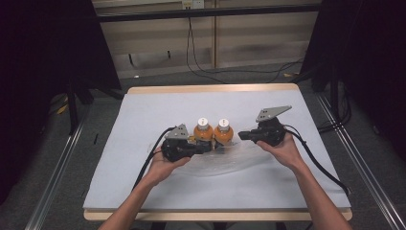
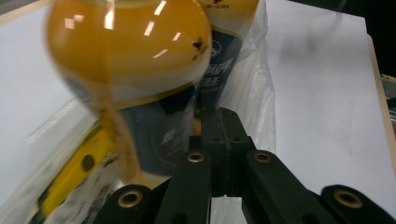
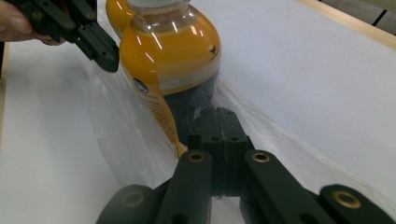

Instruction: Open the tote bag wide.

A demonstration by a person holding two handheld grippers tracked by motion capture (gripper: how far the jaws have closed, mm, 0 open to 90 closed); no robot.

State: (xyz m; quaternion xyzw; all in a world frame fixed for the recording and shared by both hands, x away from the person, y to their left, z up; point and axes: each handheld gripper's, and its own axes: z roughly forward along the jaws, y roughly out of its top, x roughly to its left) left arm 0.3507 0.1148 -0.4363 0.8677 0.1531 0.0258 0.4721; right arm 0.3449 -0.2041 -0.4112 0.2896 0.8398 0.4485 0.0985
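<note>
Two orange juice bottles with white caps, the left bottle and the right bottle, stand side by side mid-table. A clear plastic bag lies around their bases and spreads toward me. My left gripper is at the left bottle's base, jaws shut on the bag film, with the bottle looming just ahead of it. My right gripper comes in from the right, its jaws shut on the bag's edge in front of the right bottle.
A white cloth covers the wooden table. Cables trail from both grippers toward the table's front edge. Dark curtains and metal rails flank the table, and more cables lie on the floor behind it.
</note>
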